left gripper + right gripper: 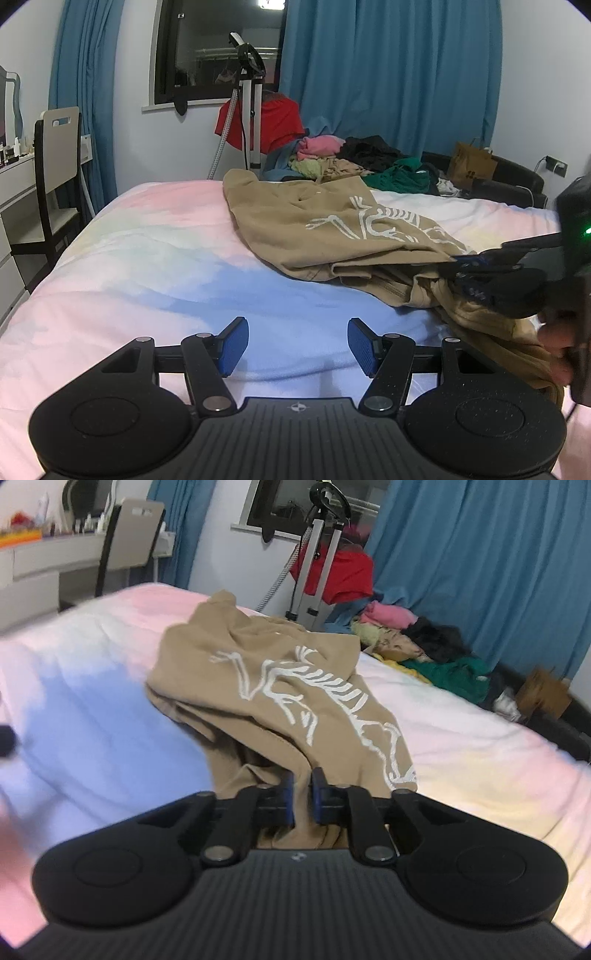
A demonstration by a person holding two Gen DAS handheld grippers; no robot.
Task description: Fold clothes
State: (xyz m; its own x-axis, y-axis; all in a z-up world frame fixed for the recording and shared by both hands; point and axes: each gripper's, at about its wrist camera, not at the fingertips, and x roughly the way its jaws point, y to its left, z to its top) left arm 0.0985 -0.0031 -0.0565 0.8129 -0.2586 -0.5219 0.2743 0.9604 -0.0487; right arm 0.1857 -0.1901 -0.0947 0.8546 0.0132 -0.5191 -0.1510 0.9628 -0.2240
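A tan hoodie (332,229) with a white skeleton print lies crumpled on the pastel bedspread (147,266), right of centre. My left gripper (297,345) hovers open over bare bedspread, to the left of and nearer than the hoodie, nothing between its blue pads. In the right wrist view the same tan hoodie (280,686) stretches away from my right gripper (303,797), whose blue pads are shut on a fold of its near edge. The right gripper (461,271) also shows at the right of the left wrist view, pinching the tan cloth, with a hand (557,347) behind it.
A heap of clothes (354,158), pink, black, green and yellow, lies at the bed's far edge. A garment steamer stand (251,110) with a red garment stands behind it. A chair (55,173) and dresser are left of the bed. Blue curtains (388,74) cover the far wall.
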